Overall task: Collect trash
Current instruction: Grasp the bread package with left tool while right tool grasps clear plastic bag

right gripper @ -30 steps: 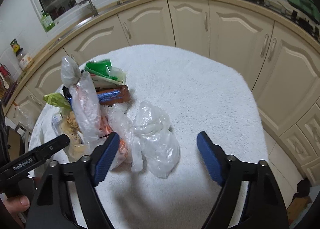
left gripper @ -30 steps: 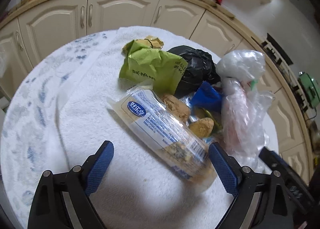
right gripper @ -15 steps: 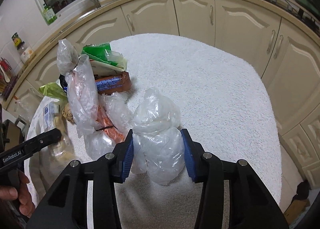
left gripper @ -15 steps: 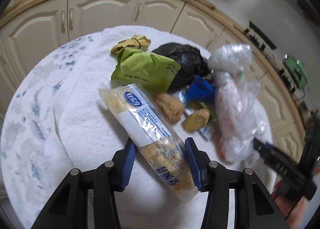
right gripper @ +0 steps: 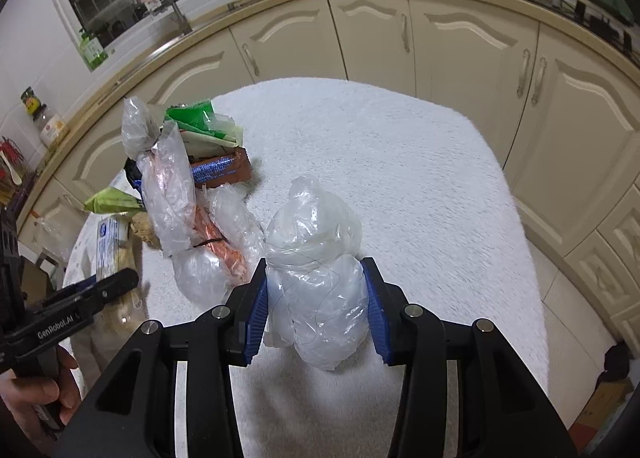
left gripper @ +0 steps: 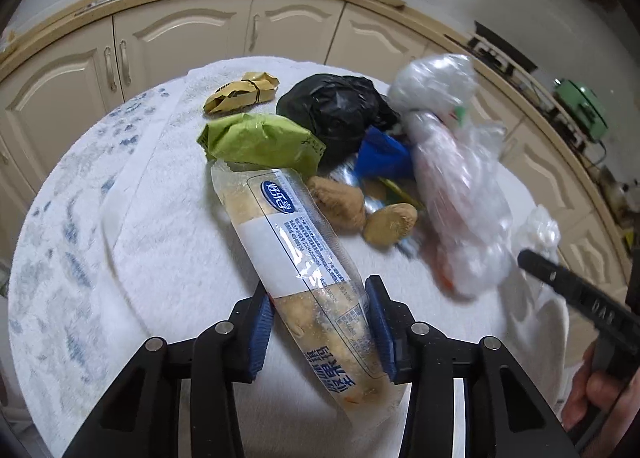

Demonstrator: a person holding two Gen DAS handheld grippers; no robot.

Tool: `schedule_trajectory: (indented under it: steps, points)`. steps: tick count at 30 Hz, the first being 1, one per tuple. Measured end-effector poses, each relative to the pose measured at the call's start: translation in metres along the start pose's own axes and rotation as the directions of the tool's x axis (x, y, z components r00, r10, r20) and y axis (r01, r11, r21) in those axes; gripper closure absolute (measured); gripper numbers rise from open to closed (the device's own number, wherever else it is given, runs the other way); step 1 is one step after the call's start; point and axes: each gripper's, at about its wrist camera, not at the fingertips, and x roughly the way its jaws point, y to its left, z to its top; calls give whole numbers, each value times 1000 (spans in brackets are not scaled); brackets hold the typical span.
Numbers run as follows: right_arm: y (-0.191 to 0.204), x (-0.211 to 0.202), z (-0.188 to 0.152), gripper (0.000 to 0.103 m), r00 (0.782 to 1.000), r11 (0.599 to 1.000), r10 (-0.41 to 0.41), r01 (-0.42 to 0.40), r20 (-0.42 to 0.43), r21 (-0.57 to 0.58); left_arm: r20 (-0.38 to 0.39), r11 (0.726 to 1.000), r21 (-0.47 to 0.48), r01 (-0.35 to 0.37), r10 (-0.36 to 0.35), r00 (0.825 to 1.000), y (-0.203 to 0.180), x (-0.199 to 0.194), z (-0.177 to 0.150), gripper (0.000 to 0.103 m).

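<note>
Trash is piled on a white towel-covered table, kitchen cabinets curving behind it. My left claw is closed onto a long clear snack packet with a blue oval logo, both blue pads pressed against its near end; the packet's far end reaches up toward the pile. My right claw is clamped on a crumpled clear plastic bag, pads touching it on both sides, the bag sitting at the near middle of the table.

Left wrist view, far of the packet: a green wrapper touching the packet's far tip, a yellow crumpled wrapper further back, a black bag to the right of the green one. Just right of the packet are two brown lumps, food of some kind, can't tell what. A blue wrapper sits between the black bag and a tall knotted clear bag with something orange inside, blurred here. Far right of that view my right claw's black body shows, with my hand on it.

Right wrist view: the knotted bag stands left of the bag I'm holding, a brown-and-blue packet and a green-and-white wrapper behind it. Left claw shows at the left edge, gripping the snack packet.
</note>
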Motion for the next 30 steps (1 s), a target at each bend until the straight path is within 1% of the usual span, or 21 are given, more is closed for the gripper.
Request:
schedule_trajectory:
  steps: [1, 7, 12, 16, 20, 24, 30]
  points:
    - [0, -4, -2, 59, 1000, 1000, 2, -2, 5, 3, 5, 1000, 12, 3, -3, 1000, 6, -4, -7, 64]
    - [2, -28, -10, 59, 999, 999, 30, -31, 45, 9, 80, 996, 86, -31, 24, 996, -17, -49, -48, 64]
    - [5, -52, -14, 59, 995, 999, 51, -52, 90, 8, 142, 991, 127, -31, 13, 990, -22, -95, -84, 64]
    - [4, -68, -16, 59, 991, 998, 64, -66, 118, 11, 181, 988, 150, -25, -2, 984, -28, -112, -90, 64]
    - [3, -85, -16, 59, 986, 997, 74, -76, 148, 10, 224, 982, 186, -24, -19, 974, -43, -143, -100, 64]
    - [2, -102, -16, 59, 980, 997, 80, -83, 180, 7, 266, 976, 218, -4, -55, 962, -58, -165, -100, 64]
    - [-5, -131, -15, 59, 967, 996, 80, -85, 243, 12, 314, 963, 268, 13, -100, 944, -81, -183, -100, 64]
